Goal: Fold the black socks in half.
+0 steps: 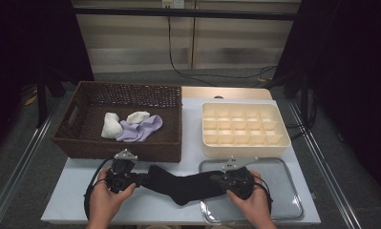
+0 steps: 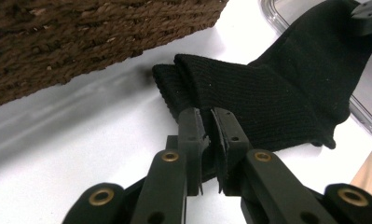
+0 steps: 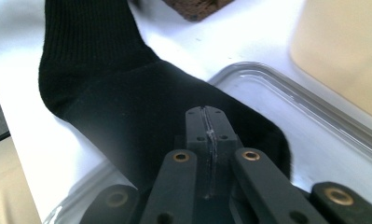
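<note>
High view has the long black knitted sock stretched left to right along the table's near edge, toe end over the clear glass tray. Left gripper pinches its cuff; right gripper is clamped on the toe. Left gripper view shows the cuff's ribbed folds beside the brown wicker basket.

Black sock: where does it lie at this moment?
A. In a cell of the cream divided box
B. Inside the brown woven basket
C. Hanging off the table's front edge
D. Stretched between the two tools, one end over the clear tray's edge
D: the black sock spans from the left tool to the right tool, its right end overlapping the clear tray rim, in front of the basket.
</note>
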A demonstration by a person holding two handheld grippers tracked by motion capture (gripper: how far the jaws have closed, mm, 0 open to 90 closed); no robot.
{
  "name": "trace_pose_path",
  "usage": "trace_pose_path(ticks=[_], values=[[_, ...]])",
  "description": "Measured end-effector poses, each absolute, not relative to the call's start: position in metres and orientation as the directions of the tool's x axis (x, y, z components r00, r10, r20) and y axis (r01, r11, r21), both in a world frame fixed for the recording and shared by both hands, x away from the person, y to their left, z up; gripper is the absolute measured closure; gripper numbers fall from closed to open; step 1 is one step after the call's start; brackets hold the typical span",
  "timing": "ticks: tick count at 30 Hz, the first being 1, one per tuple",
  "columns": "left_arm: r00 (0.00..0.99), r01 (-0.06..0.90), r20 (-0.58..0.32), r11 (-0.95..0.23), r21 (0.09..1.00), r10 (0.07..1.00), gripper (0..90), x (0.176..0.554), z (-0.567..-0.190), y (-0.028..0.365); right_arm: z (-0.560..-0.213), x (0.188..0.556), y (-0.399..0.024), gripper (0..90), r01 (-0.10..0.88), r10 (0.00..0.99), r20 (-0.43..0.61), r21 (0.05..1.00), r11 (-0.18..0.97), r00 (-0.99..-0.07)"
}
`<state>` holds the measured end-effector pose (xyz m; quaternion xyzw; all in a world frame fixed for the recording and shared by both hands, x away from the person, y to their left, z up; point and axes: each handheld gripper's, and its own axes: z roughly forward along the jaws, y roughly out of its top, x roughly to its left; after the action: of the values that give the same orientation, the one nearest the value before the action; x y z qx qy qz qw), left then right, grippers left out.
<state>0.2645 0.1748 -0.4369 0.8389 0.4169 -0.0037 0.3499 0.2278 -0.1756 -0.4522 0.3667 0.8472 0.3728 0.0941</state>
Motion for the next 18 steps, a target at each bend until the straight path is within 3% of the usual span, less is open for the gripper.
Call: trace_pose_path(ticks=[18], values=[[0.658, 0.703, -0.328, -0.397, 0.590, 0.678, 82.4, 0.274, -0.419, 0.174, -0.459, 0.236, -0.116, 89.2, 0.506, 0.595, 0.137, 0.691, 0.515, -0.792]])
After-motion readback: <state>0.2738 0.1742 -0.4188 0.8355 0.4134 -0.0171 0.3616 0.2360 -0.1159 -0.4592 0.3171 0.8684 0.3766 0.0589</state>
